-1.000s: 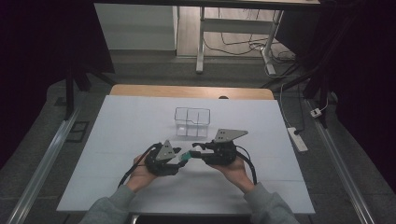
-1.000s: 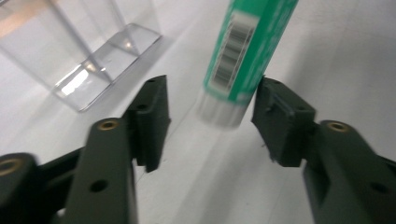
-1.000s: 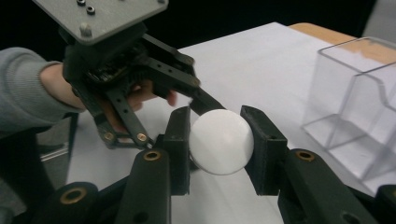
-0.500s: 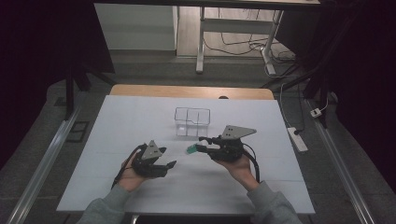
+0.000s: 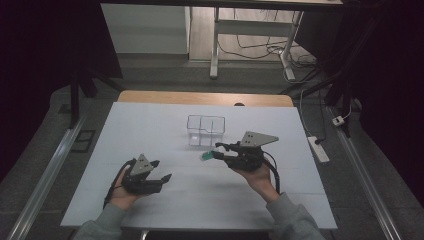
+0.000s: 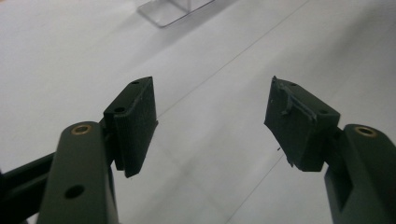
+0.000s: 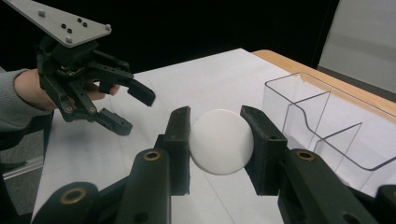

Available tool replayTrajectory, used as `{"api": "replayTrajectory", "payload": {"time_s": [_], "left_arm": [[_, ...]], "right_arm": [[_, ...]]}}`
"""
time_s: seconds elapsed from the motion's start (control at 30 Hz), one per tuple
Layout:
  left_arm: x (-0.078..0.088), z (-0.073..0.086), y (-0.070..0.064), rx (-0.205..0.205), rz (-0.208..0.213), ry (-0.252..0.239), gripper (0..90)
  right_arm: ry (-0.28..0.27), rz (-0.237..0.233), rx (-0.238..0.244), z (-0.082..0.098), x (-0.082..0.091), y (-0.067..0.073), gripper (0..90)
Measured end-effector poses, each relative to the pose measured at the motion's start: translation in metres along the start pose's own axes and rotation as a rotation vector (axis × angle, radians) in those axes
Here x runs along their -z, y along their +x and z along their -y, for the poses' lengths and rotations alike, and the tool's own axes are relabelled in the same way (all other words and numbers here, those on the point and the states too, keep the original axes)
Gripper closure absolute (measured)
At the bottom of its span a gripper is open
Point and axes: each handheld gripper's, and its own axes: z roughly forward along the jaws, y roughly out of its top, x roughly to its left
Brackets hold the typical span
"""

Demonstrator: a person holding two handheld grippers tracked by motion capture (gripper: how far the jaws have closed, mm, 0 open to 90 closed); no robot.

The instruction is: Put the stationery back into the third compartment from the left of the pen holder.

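Note:
My right gripper [image 5: 213, 153] is shut on a small round disc [image 7: 221, 141], white on the face seen in the right gripper view and greenish from above [image 5: 206, 156]. It holds the disc just above the table, in front of the clear divided box [image 5: 205, 130]. My left gripper [image 5: 161, 170] is held low at the left front, apart from the disc. Its jaws have just been opening and have nothing between them [image 6: 210, 126]. The right gripper view also shows the left gripper [image 7: 137, 113], spread wide in the hand.
The clear box [image 7: 322, 121] has several open compartments and stands mid-table; a corner of this box [image 6: 173, 9] is at the top of the left gripper view. The white table [image 5: 150, 125] has a wooden far edge [image 5: 200, 98]. A power strip [image 5: 318, 148] lies off the right side.
The left gripper drew away from the right gripper, leftward and toward the person, and its jaws spread. The disc stayed in the right gripper, which barely moved.

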Motion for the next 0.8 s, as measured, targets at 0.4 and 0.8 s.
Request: {"api": "replayTrajectory", "payload": {"time_s": [0.4,0.8], "left_arm": [[0.018,0.018,0.011,0.025,-0.033,-0.004,33.2],[0.02,0.023,0.015,0.027,-0.04,0.007,33.0]], "right_arm": [[-0.04,0.037,0.016,-0.018,0.005,-0.002,64.5],[-0.039,0.132,-0.012,-0.033,0.002,-0.033,64.5]]}}
